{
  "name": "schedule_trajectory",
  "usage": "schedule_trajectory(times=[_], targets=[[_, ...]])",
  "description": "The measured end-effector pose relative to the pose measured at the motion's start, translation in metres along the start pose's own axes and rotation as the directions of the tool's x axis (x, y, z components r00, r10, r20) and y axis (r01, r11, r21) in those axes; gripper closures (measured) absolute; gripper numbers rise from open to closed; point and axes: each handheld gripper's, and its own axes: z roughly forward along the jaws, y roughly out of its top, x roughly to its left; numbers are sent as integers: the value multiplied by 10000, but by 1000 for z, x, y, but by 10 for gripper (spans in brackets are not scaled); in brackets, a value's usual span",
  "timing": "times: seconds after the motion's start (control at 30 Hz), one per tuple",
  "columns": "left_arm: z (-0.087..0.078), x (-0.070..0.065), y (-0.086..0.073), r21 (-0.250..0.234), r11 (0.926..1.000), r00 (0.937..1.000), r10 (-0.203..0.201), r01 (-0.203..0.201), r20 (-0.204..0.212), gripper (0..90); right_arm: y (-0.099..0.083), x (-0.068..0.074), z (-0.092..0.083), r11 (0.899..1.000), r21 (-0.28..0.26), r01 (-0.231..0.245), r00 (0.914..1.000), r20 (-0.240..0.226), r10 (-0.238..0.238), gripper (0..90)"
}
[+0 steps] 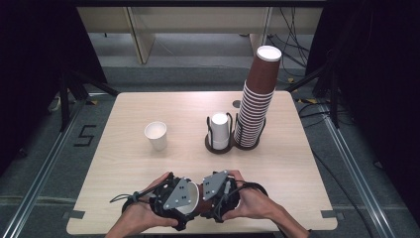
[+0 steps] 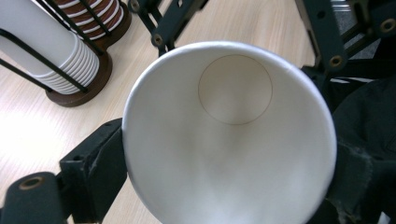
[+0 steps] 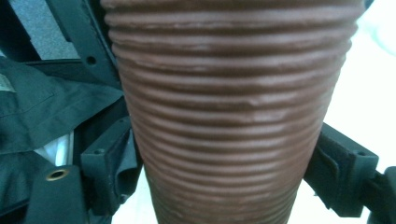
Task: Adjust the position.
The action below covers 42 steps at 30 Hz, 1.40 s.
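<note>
Two hand-held grippers meet over the near edge of the table (image 1: pixel 124 148), a ribbed brown cup (image 1: pixel 198 201) caught between them. The left gripper (image 1: pixel 181 206) has its jaws clamped on the cup's rim end; its own view looks straight down the white inside of the cup (image 2: pixel 233 135), a jaw pressed to either side of the rim. The right gripper (image 1: pixel 218 196) straddles the cup's ribbed brown wall (image 3: pixel 233 116), a jaw at each flank, though whether its pads press or merely flank the wall cannot be told. The cup lies on its side, just off the tabletop, nearer the person than the white cup (image 1: pixel 156 135). That white cup stands upright and alone at mid-table. To its right stands a holder (image 1: pixel 218 145) with stacked white cups (image 1: pixel 219 129), and just beside that, farther right, a tall leaning brown stack (image 1: pixel 257 99).
</note>
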Motion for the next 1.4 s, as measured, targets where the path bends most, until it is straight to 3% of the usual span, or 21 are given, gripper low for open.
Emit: schedule_trajectory(times=[0.13,0.17,0.2,0.23,0.37,0.43,0.47,0.53,0.57,0.63,0.67,0.7,0.77,0.9,1.0,1.03,1.13,1.23,1.27,1.33,1.4], targets=[[1,5,-6,-947,9941,9986,-528,526,9,78,-3,-3,-2,9992,-334,232,9997,97,-229,211],[1,7,-9,-1357,9867,9960,-876,891,167,69,-5,-3,-3,9989,-426,-175,9998,16,176,211],[1,8,-12,-1797,9761,9925,-1194,1222,269,70,-8,-6,-5,9975,-700,-31,9999,159,42,213],[0,10,-16,-2174,9650,9891,-1412,1468,412,73,-10,-6,-8,9943,-956,-468,9989,-125,459,214],[2,14,-27,-3357,9040,9643,-2488,2647,905,71,-19,-11,-14,9757,-1872,-1142,9929,-532,1060,214],[4,14,-31,-3731,8701,9465,-3020,3223,1133,68,-22,-13,-15,9669,-2213,-1272,9915,-539,1181,214],[6,14,-33,-3902,8582,9425,-3122,3335,1188,67,-23,-13,-15,9640,-2301,-1329,9908,-554,1234,214],[8,14,-35,-4057,8327,9256,-3554,3768,1301,56,-23,-14,-15,9592,-2434,-1441,9895,-502,1359,214],[10,14,-35,-4299,8118,9178,-3687,3952,1475,48,-24,-15,-16,9570,-2496,-1480,9889,-532,1391,213],[10,14,-36,-4378,8006,9108,-3870,4092,1436,40,-24,-15,-16,9514,-2647,-1571,9875,-550,1478,213],[12,13,-36,-4573,7867,9080,-3904,4147,1520,39,-24,-15,-16,9502,-2678,-1594,9871,-557,1499,213],[11,13,-36,-4488,7885,9051,-3992,4205,1466,39,-25,-15,-16,9459,-2781,-1673,9858,-585,1572,213],[11,13,-37,-4645,7761,9017,-4055,4264,1502,44,-26,-16,-17,9428,-2830,-1760,9843,-639,1646,212],[13,10,-36,-4770,7680,8999,-4120,4275,1431,54,-27,-17,-15,9355,-2973,-1910,9815,-659,1795,211],[13,10,-36,-4789,7732,9052,-4029,4157,1351,60,-28,-17,-14,9330,-3049,-1912,9815,-683,1788,209],[13,11,-36,-4759,7791,9091,-3947,4081,1334,70,-28,-17,-13,9330,-3061,-1893,9818,-714,1757,209],[13,11,-37,-4890,7773,9148,-3806,3958,1355,92,-28,-17,-12,9291,-3043,-2101,9775,-840,1935,204],[13,11,-37,-4855,7901,9237,-3638,3742,1200,110,-29,-17,-9,9247,-3059,-2267,9736,-962,2069,193],[11,11,-37,-4739,7975,9234,-3689,3732,1063,113,-30,-18,-8,9218,-3083,-2351,9716,-986,2149,183],[10,12,-37,-4825,7909,9213,-3745,3765,1049,117,-31,-19,-8,9157,-3038,-2632,9644,-1069,2417,152],[6,14,-38,-4804,7929,9205,-3799,3748,912,119,-33,-20,-10,9140,-3000,-2730,9614,-1184,2483,156]])
